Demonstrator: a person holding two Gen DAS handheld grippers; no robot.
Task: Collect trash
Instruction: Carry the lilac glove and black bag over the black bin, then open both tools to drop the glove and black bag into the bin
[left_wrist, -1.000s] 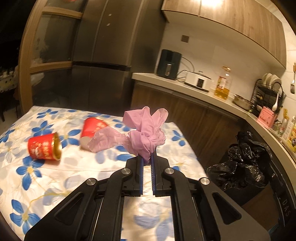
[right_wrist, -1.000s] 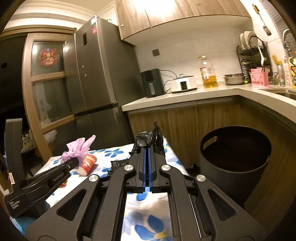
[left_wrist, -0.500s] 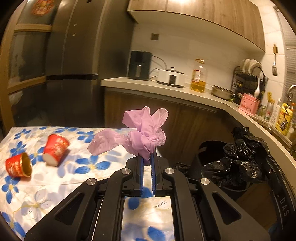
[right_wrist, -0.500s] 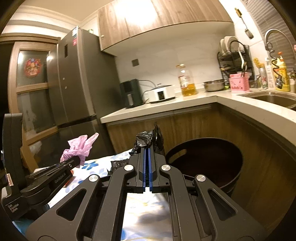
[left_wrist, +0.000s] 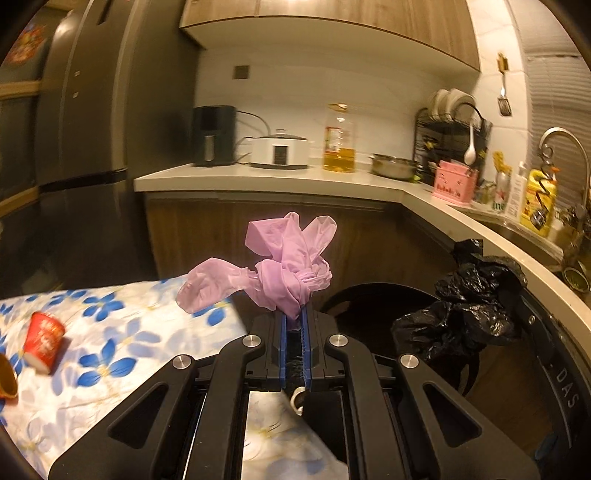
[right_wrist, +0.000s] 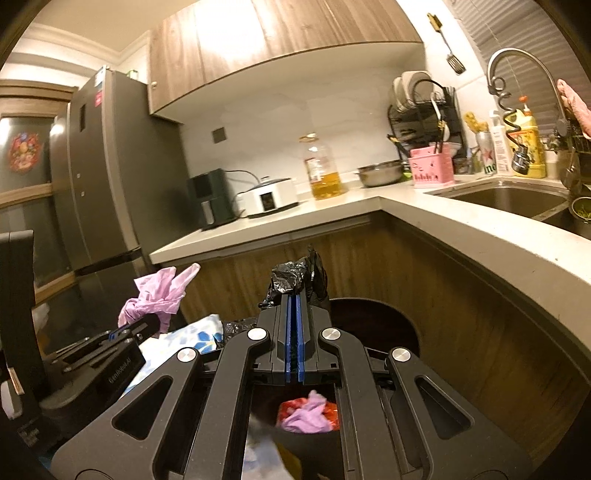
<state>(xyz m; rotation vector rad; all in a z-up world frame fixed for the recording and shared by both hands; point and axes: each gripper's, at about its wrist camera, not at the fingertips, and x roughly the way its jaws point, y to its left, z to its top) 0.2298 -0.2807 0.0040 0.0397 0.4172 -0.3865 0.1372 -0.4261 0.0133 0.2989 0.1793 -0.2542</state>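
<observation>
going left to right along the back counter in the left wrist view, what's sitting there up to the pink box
black appliance → white cooker → oil bottle → metal bowl → dish rack → pink box

Glove (left_wrist: 284, 273): lilac. Bag (left_wrist: 465, 306): glossy black. Tablecloth (left_wrist: 122, 332): white with blue flowers. Cup (left_wrist: 43, 341): red, apparently with pale markings. Gripper pads (right_wrist: 294, 332): blue.
</observation>
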